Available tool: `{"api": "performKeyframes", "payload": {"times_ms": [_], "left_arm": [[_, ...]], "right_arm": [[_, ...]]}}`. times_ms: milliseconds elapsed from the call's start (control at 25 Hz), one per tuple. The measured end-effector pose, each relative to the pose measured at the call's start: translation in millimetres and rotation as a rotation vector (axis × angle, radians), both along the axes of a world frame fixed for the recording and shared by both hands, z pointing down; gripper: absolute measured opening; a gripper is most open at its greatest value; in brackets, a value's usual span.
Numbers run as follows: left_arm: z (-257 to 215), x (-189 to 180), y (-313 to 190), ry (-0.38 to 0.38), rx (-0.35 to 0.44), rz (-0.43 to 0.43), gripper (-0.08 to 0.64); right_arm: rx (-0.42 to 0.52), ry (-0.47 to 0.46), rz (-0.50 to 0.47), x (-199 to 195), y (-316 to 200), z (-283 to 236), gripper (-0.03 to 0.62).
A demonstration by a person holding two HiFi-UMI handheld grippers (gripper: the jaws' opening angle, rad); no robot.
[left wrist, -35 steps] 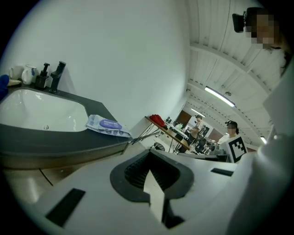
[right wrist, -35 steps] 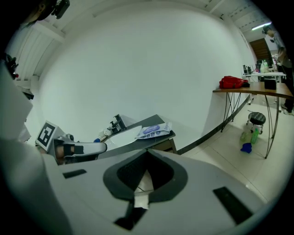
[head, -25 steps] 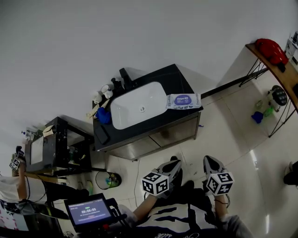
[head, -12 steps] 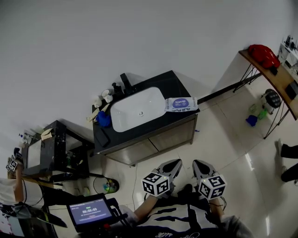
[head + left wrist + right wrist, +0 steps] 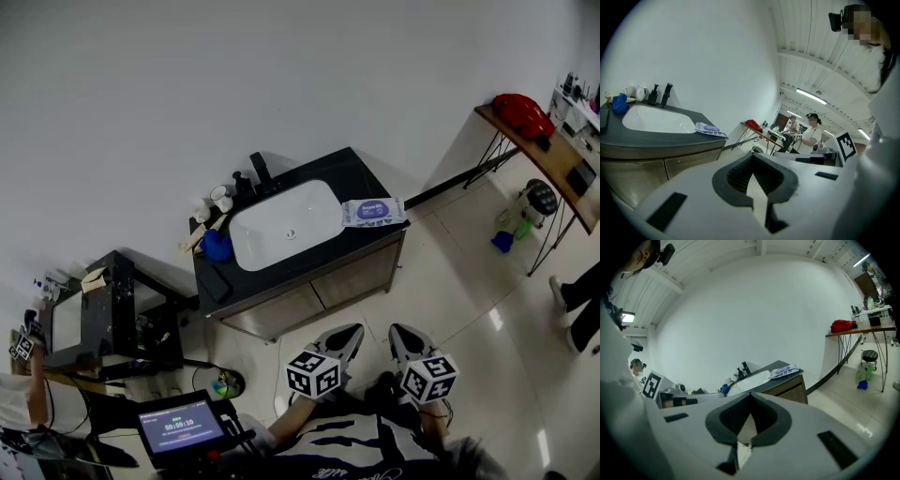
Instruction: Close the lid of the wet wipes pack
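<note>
A person stands on the glossy floor well apart from a black vanity tabletop [image 5: 361, 172], the left gripper [image 5: 349, 334] and the right gripper [image 5: 403, 335] held low and close to the body. Both sets of jaws are drawn together at the tips, with nothing between them. The task's thing, a flat, pale wet wipes pack with a purple label [image 5: 374, 212], lies at the right-hand end of the tabletop, just beside the white oval basin [image 5: 281, 225] and near the tabletop's outer corner.

The step in hand looks to be the approach, with nothing yet touched. It would go best by walking up square to the pack's end of the vanity and bringing one gripper down over the label from above. The pack sits near the edge, so the push should go straight down rather than sideways. The other gripper can pin the soft wrapper flat.

From here the pack reads as a thin, slightly crumpled pouch lying flat with its label up. It is too small in every view to tell whether the lid stands open.
</note>
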State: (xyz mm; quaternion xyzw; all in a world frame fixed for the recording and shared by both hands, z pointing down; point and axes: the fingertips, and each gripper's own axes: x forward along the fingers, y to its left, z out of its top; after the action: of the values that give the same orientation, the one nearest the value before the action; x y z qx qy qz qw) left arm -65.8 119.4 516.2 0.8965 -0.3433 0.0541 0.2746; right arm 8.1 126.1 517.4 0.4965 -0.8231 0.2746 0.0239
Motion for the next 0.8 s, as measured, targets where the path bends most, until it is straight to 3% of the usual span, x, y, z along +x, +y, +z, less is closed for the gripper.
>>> {"api": "performKeyframes", "payload": {"times_ms": [800], "left_arm": [[1.0, -33.9, 8.7, 0.016, -0.009, 0.073, 0.002]], "right_arm": [[-0.016, 0.028, 0.052, -34.1, 17.3, -1.7, -0.006]]}}
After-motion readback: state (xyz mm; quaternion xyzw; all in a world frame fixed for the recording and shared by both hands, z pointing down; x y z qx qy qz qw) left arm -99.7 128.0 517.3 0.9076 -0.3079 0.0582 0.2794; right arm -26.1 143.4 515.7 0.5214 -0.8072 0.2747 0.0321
